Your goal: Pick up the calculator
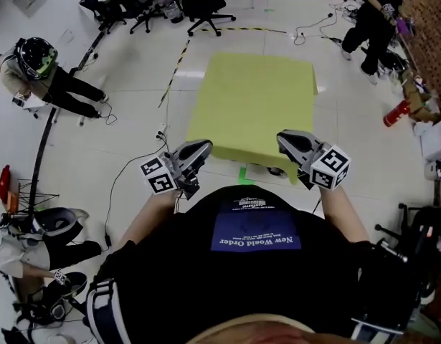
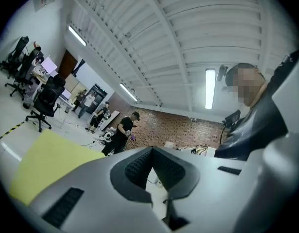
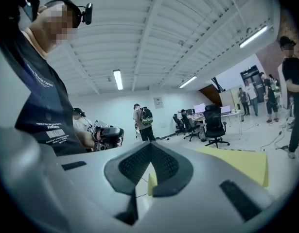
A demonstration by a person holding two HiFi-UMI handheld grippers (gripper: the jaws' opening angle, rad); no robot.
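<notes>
Sitting on the floor at far left is a person (image 1: pixel 41 70) in a headset. Next comes the left gripper (image 1: pixel 204 147), held before the wearer's black shirt (image 1: pixel 256 264) at the near left corner of a yellow surface (image 1: pixel 252 99). Its fingers (image 2: pixel 134 166) are pressed together at the tips, with nothing between them. The right gripper (image 1: pixel 285 139) is at the near right edge, and its fingers (image 3: pixel 165 163) are likewise pressed together and empty. A standing person (image 1: pixel 371 20) is at far right. Where the calculator lies cannot be told.
</notes>
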